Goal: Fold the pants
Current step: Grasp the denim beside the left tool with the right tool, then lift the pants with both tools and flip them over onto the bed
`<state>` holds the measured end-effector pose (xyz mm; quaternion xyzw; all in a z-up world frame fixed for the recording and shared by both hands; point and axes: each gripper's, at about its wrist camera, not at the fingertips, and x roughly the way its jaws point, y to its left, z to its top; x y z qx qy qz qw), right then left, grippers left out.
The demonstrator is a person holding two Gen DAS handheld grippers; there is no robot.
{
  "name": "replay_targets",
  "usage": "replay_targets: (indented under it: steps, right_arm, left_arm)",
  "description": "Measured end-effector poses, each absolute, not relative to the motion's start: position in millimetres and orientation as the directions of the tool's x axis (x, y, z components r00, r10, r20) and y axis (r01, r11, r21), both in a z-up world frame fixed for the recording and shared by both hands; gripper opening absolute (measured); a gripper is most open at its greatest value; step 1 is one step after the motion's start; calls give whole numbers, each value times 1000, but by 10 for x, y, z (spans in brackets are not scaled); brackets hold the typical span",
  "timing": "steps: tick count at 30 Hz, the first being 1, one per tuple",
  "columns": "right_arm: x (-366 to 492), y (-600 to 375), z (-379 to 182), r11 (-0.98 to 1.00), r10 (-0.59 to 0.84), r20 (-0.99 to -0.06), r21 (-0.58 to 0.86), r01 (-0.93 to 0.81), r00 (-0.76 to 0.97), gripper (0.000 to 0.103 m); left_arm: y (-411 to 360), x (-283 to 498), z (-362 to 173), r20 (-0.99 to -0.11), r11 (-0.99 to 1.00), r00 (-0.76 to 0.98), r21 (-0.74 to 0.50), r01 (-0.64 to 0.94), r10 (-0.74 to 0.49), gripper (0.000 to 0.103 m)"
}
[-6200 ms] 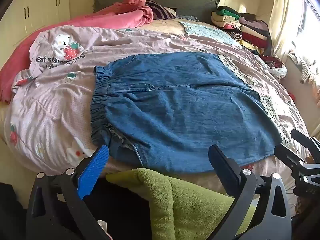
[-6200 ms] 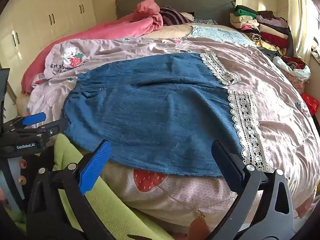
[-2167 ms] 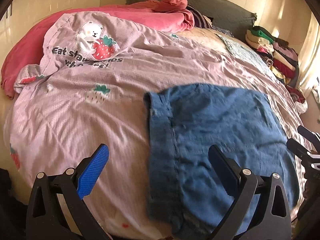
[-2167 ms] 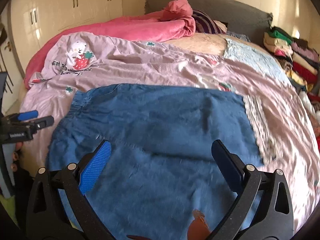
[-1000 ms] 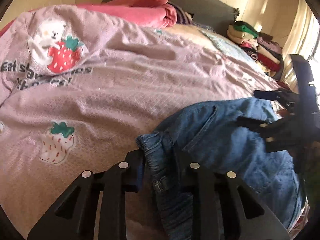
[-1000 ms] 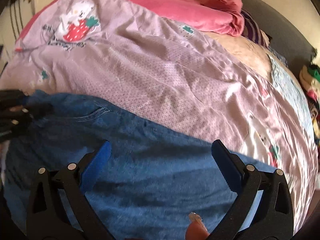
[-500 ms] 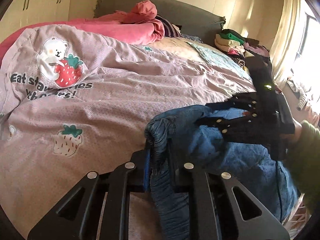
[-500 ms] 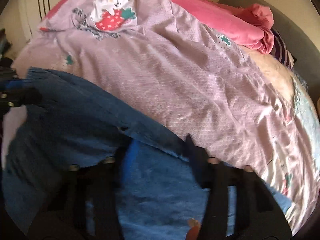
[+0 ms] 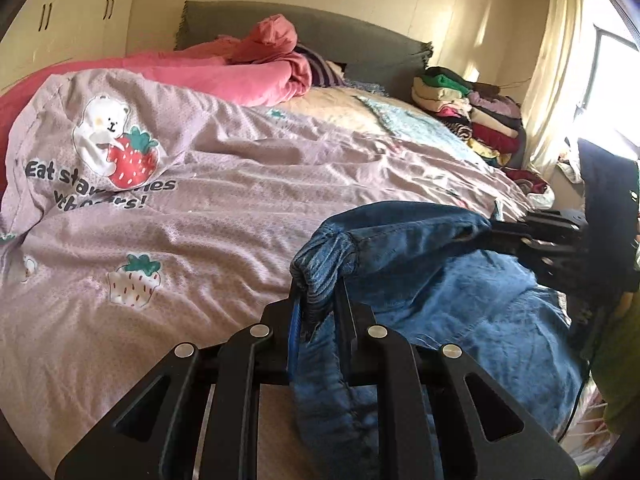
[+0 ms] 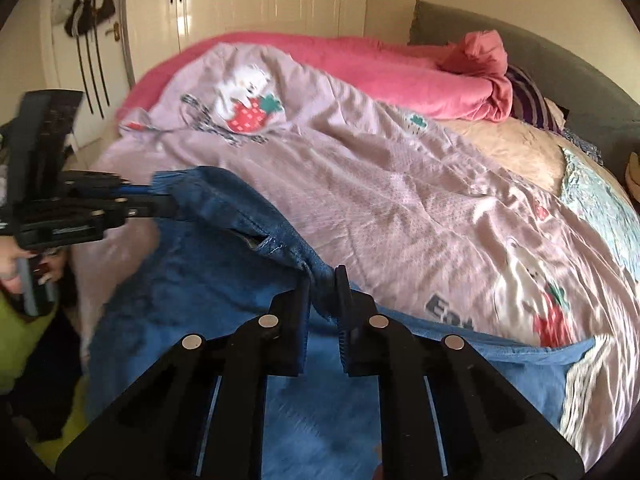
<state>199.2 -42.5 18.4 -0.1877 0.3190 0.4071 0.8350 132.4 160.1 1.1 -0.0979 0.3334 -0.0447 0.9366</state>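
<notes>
Left wrist view: the left hand-held gripper pinches the gathered waistband of the blue denim pants, lifted over the lilac strawberry-print duvet.

Right wrist view: the right hand-held gripper pinches the pants' raised edge.

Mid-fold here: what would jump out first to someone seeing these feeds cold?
The blue denim pants, lifted off the bed along one edge, with the left gripper shut on the gathered waistband corner and the right gripper shut further along that edge. Behind them, the lilac duvet with its bear-and-strawberry print, and a stack of folded clothes by the headboard.
</notes>
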Motion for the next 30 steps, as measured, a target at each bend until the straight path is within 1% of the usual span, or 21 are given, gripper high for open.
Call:
replay_targets:
  steps: [6, 10, 12, 15, 19, 22, 24, 26, 30]
  right_arm:
    - [1371, -693, 291, 573, 616, -652, -14, -820, 442, 7]
    - [980, -828, 230, 538, 638, -661, 14, -843, 396, 6]
    - [779, -855, 150, 523, 631, -681, 20, -852, 371, 6]
    - [578, -924, 18, 508, 638, -697, 61, -859, 328, 6]
    - [335, -927, -206, 486, 618, -732, 69, -871, 287, 6]
    - [326, -936, -381, 500, 600, -754, 93, -861, 268, 6]
    - [303, -940, -435, 501, 599, -759, 107, -859, 255, 7]
    - [254, -934, -447, 490, 596, -761, 90, -867, 258, 7]
    - [249, -958, -484, 485, 596, -766, 103, -868, 242, 7]
  left_arm:
    - [1487, 964, 53, -582, 970, 791, -235, 56, -187, 14]
    - [1468, 645, 31, -563, 956, 793, -281, 80, -232, 14]
    - [1462, 489, -12, -565, 949, 786, -306, 83, -251, 14]
    - [1426, 328, -93, -587, 945, 765, -315, 88, -267, 14]
    - [1390, 197, -216, -626, 945, 730, -317, 84, -275, 14]
    - [1411, 156, -344, -664, 943, 699, -328, 49, -267, 18]
    - [1419, 97, -383, -688, 951, 684, -309, 23, -240, 18]
    - [1446, 44, -390, -702, 955, 680, -295, -3, -215, 18]
    - [1559, -102, -349, -703, 951, 688, -304, -59, -182, 18]
